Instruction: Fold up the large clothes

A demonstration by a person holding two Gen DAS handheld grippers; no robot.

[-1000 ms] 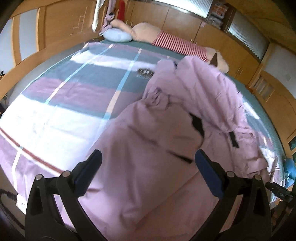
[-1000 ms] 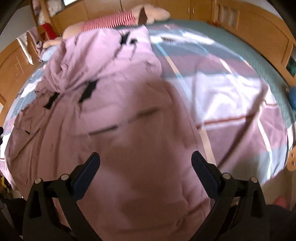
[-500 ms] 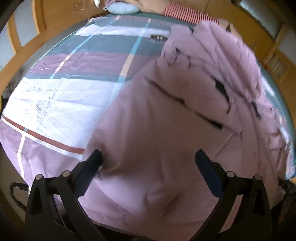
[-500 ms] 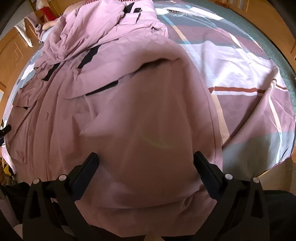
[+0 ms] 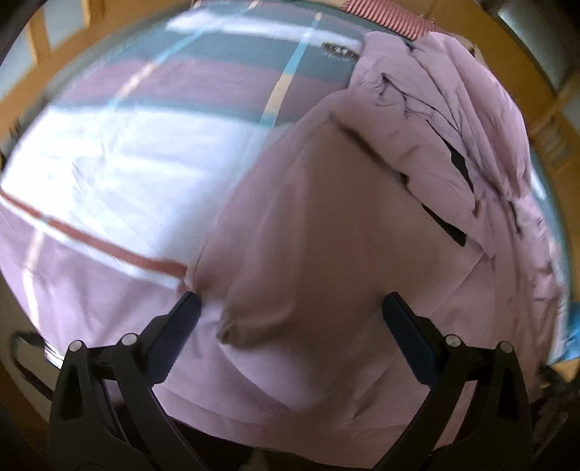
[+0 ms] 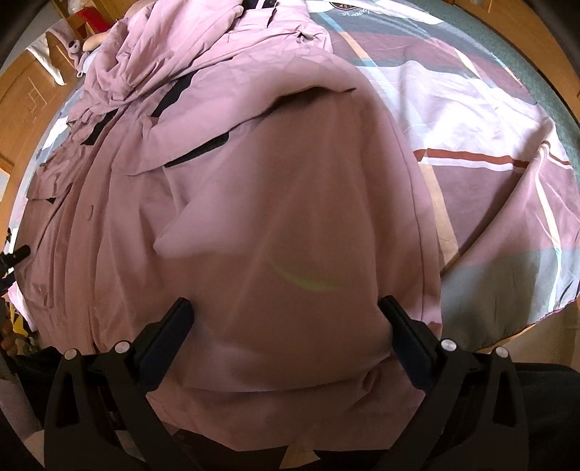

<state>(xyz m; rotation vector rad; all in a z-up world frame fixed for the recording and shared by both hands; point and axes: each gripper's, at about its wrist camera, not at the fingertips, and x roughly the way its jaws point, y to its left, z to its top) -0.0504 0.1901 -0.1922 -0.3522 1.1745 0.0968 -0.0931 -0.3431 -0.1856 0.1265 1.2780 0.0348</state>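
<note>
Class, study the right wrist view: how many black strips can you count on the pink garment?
4 clearly: one mid-garment, one beyond it, one at the left, one at the far collar. Folds may hide more.

Left wrist camera sits low at the foot edge of the bed (image 5: 90, 152), peering forward between its own tongs (image 5: 290, 308), close over the pink garment (image 5: 326, 217), the striped cushion (image 5: 384, 16) off at 12 o'clock. Right wrist camera, same low perch, looks up the bed (image 6: 489, 119) too, nearly on the pink garment (image 6: 272, 199). Both share that garment, its black-edged folds running toward 1 o'clock in the left view, 11 in the right.
</note>
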